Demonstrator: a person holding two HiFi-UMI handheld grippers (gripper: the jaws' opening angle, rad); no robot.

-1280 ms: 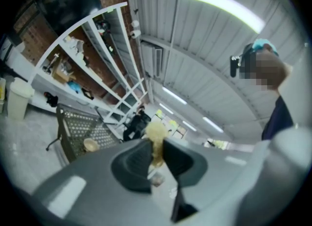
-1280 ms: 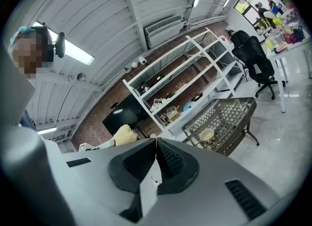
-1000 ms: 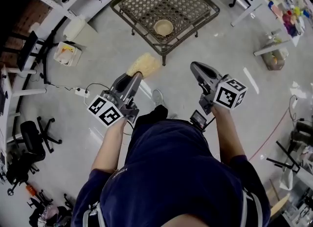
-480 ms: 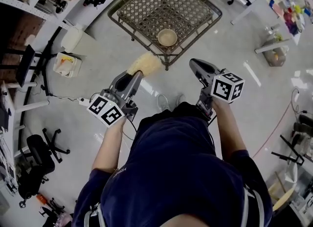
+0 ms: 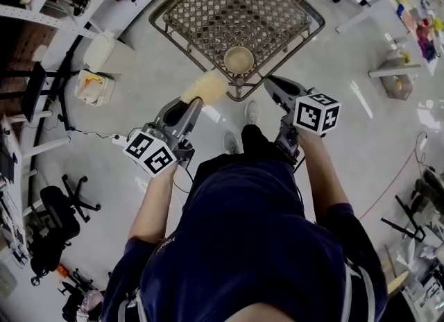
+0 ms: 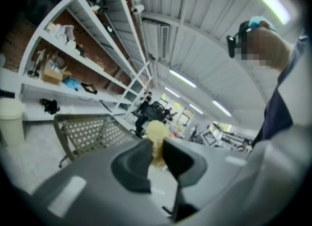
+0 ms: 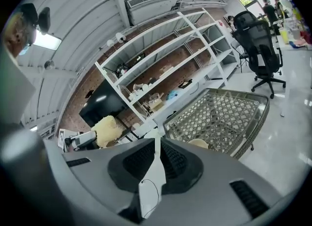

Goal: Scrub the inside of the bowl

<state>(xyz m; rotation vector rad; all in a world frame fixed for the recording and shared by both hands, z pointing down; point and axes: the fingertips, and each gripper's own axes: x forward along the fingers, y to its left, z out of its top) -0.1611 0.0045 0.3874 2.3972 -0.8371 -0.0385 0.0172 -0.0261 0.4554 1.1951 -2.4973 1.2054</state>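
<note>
A beige bowl stands near the front corner of a metal lattice table. My left gripper is shut on a fluffy yellow scrubber, held in the air short of the table's left front edge. In the left gripper view the scrubber sticks out between the closed jaws of that gripper. My right gripper is shut and empty, its tip just right of the bowl's corner. The right gripper view shows its jaws together, the bowl just past them, and the scrubber off to the left.
The person stands on a pale floor, shoes near the table's corner. A white bin and a crate sit left of the table. Shelving lines the far wall, with office chairs and a floor cable around.
The person has stepped toward the table. Both grippers have come forward, so the bowl and the table's corner now lie close in front of them. Both grips are unchanged.
</note>
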